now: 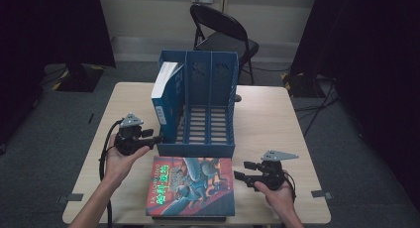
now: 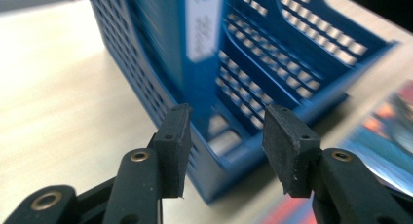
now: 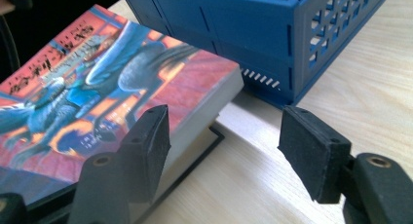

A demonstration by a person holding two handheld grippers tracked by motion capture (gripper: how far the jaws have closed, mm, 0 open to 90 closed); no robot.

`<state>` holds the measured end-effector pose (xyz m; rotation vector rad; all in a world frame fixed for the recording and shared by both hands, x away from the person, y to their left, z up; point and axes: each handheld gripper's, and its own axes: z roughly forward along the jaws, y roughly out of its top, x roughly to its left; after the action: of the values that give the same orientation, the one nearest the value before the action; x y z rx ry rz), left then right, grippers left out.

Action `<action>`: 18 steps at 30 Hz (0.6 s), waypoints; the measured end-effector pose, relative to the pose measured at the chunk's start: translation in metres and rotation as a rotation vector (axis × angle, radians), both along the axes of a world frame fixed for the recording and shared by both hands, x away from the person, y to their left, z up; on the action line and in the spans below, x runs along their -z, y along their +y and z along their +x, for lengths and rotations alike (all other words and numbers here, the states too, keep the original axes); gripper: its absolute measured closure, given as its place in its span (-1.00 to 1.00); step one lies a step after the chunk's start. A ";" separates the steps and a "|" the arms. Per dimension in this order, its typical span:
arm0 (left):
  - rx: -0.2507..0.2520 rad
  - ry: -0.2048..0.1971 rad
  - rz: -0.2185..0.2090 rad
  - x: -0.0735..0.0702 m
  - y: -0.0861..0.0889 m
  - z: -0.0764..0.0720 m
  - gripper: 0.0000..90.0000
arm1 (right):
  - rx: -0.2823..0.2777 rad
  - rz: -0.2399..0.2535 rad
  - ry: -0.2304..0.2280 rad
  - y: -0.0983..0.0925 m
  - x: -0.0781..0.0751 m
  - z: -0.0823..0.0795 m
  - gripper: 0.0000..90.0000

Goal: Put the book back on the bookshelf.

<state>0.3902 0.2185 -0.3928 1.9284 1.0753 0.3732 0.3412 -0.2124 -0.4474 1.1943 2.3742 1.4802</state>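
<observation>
Left gripper (image 1: 157, 139), jaws apart and empty, faces the rack's (image 1: 198, 149) front corner; the upright blue book (image 1: 166, 101) stands apparently just beyond. Right gripper (image 1: 241, 169) open beside the flat book (image 1: 190, 186).

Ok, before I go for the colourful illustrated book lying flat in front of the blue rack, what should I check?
1. Right claw open, nothing held: ok.
2. Colourful illustrated hardcover book flat, lying on a dark thin item: ok.
3. Blue book upright in the blue plastic slotted file rack, left slot: ok, leaning slightly.
4. Middle and right slots free: ok.
5. Left claw clear of rack: not ok, at its front corner.
</observation>
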 end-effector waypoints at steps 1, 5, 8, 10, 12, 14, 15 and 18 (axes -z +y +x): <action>0.009 -0.002 0.000 -0.001 0.002 -0.005 0.18 | 0.003 0.005 -0.005 0.001 -0.001 -0.001 -0.22; 0.041 0.038 -0.036 0.003 0.004 -0.020 0.17 | -0.012 0.013 -0.019 0.006 -0.006 -0.002 -0.20; 0.054 0.072 -0.041 0.011 0.003 -0.028 0.15 | -0.030 0.003 -0.027 0.013 -0.011 0.000 -0.12; 0.080 0.100 -0.040 0.018 0.001 -0.031 0.11 | -0.045 -0.007 -0.033 0.020 -0.014 0.001 -0.08; 0.095 0.110 -0.044 0.022 -0.002 -0.035 0.09 | -0.053 -0.025 -0.036 0.025 -0.016 0.003 -0.05; 0.099 0.100 -0.046 0.024 -0.003 -0.040 0.09 | -0.066 -0.049 -0.040 0.032 -0.017 0.005 -0.02; 0.101 0.095 -0.036 0.025 -0.003 -0.042 0.10 | -0.065 -0.058 -0.043 0.034 -0.017 0.007 0.01; 0.111 0.096 -0.041 0.028 -0.004 -0.046 0.18 | -0.064 -0.088 -0.041 0.041 -0.015 0.010 0.04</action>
<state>0.3443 0.2142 -0.4212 1.9762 1.0240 0.1982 0.3515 -0.1714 -0.4321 1.0678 2.4438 1.3881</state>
